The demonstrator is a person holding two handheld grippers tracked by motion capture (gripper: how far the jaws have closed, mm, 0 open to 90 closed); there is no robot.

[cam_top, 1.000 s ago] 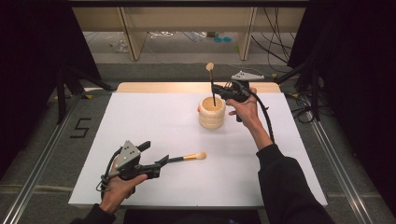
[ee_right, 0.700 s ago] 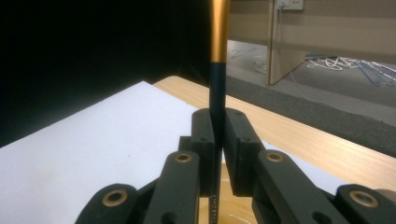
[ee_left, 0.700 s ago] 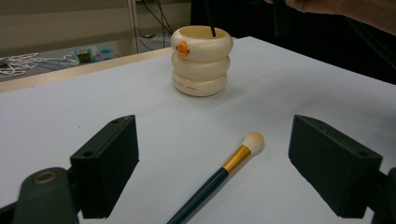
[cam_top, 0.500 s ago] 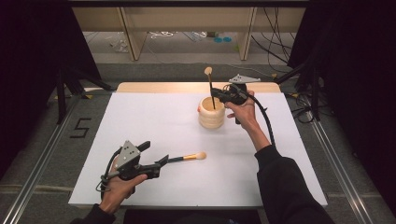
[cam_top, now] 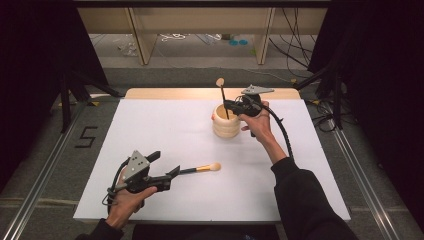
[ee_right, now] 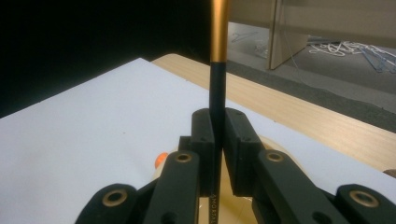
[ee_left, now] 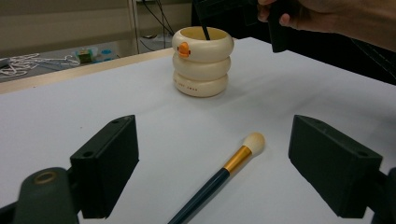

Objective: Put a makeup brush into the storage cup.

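1. My left gripper [cam_top: 172, 172]: jaws released, spread wide. The loose brush [ee_left: 223, 170] lies flat on the white table [cam_top: 165, 130] between them, touching neither pad; its handle runs back toward me, its bristle tip points away past the jaw tips.
2. Beyond the left jaws: bare white surface up to the cream ringed holder [ee_left: 202, 63], well apart from the brush tip. Near table edge lies just behind my left hand [cam_top: 127, 200].
3. My right gripper [ee_right: 218, 140]: jaws clenched on the dark handle of the upright brush [cam_top: 222, 97], gold ferrule above the pads, holder mouth directly below them.
4. Past the right jaws: a wooden strip, then the far table edge, near the holder.
5. Versus one second ago: upright brush sits lower in the holder; left gripper and loose brush unchanged.
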